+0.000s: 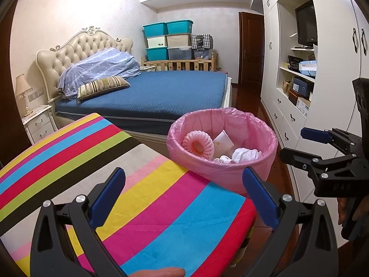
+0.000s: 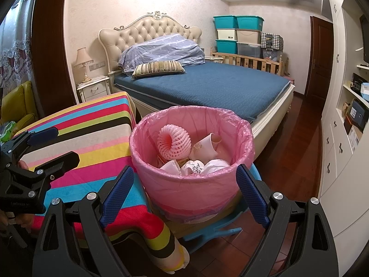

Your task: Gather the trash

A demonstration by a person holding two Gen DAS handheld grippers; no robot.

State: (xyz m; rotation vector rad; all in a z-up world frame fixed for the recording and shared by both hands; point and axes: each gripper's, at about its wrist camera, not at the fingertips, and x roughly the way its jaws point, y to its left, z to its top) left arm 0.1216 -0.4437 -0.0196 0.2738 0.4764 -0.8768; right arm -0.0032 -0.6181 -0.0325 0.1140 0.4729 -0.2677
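A bin with a pink liner (image 1: pixel 221 173) (image 2: pixel 184 189) stands beside a table under a striped cloth (image 1: pixel 143 207) (image 2: pixel 76 143). Inside lie a pink foam net ring (image 1: pixel 197 145) (image 2: pixel 174 140), a paper cup (image 2: pixel 205 149) and crumpled white wrappers (image 1: pixel 245 155) (image 2: pixel 196 167). My left gripper (image 1: pixel 183 180) (image 2: pixel 57 145) hovers open over the cloth with nothing between its fingers. My right gripper (image 2: pixel 184 175) (image 1: pixel 297 146) is open too. It faces the bin's near wall, its blue pads (image 2: pixel 120 189) apart from the bin on either side.
The bin rests on a blue plastic stool (image 2: pixel 207 229) on a red-brown wood floor (image 2: pixel 288 161). Behind is a bed with a blue cover (image 1: pixel 161 92), a nightstand (image 1: pixel 39 122) at left, and white cupboards (image 1: pixel 283 124) along the right wall.
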